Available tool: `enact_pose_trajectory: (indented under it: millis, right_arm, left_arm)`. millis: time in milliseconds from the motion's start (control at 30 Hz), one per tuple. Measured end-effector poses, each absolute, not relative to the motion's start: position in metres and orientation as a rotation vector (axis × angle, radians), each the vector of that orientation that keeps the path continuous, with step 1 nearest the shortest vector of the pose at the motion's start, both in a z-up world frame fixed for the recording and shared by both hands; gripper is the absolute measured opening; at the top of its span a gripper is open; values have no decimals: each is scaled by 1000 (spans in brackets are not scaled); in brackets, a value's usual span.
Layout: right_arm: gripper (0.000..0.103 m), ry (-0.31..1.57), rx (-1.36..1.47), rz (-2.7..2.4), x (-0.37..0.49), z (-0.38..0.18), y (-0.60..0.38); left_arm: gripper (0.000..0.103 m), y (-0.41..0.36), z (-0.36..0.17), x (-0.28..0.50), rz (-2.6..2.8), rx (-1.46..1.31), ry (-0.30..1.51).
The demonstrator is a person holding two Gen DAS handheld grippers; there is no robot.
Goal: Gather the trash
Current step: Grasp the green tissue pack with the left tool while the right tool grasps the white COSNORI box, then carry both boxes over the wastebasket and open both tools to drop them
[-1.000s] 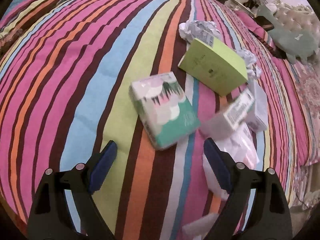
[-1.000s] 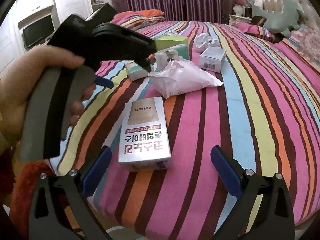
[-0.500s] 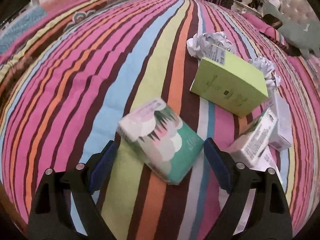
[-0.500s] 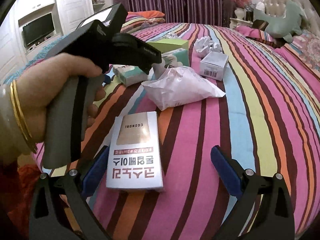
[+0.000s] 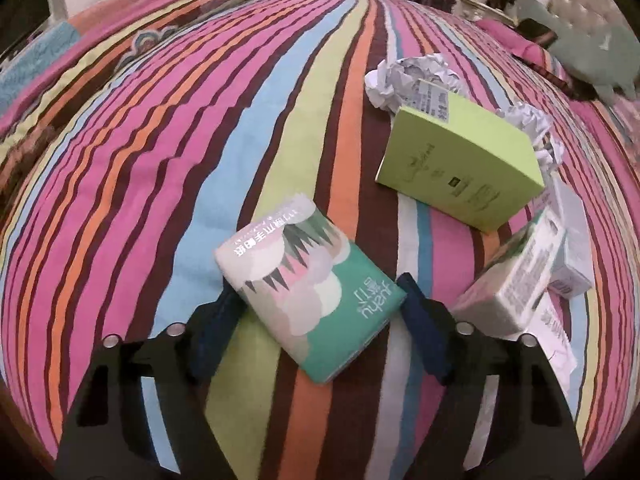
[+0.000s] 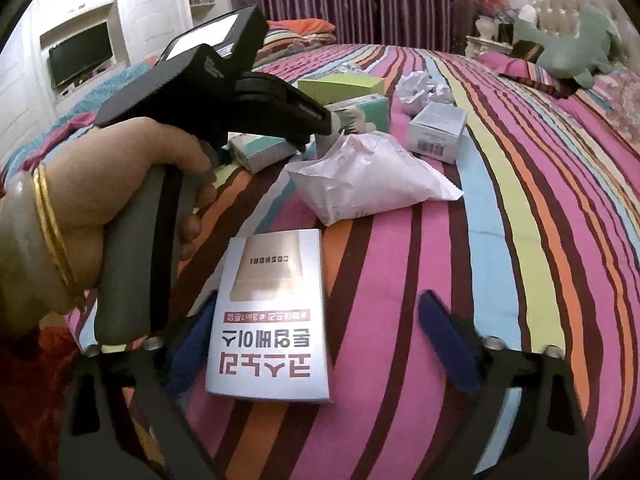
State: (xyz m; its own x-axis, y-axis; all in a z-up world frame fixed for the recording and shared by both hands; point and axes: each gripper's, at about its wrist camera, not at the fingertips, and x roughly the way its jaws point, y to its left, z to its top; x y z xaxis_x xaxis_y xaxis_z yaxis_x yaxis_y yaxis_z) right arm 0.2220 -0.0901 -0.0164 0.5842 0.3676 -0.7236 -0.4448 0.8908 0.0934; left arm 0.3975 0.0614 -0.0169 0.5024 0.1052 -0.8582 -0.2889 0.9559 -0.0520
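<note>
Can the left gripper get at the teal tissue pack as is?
Probably yes. The left gripper is open, with its fingers on either side of the teal tissue pack, which lies flat on the striped bedspread. Nothing sits between them; the lime-green box lies clear beyond.

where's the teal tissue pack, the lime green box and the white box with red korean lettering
teal tissue pack (image 5: 308,288), left wrist view, top face
lime green box (image 5: 460,168), left wrist view, top face
white box with red lettering (image 6: 272,320), right wrist view, top face

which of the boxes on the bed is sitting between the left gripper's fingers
The teal and white tissue pack, between the left hand-held gripper fingers; the lime-green box lies farther off.
</note>
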Motion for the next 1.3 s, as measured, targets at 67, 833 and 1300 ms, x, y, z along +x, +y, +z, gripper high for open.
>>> enact_pose_trajectory:
  millis: [67, 833, 1300]
  right_arm:
    - [48, 829, -121, 473, 220, -17, -87]
    - [46, 887, 85, 429, 201, -7, -118]
    - [46, 921, 135, 384, 163, -9, -138]
  left_arm:
    - [70, 66, -16, 397, 213, -194, 1009]
    - [68, 87, 4, 311, 38, -178, 940]
    - [68, 88, 1, 219, 6, -153, 960]
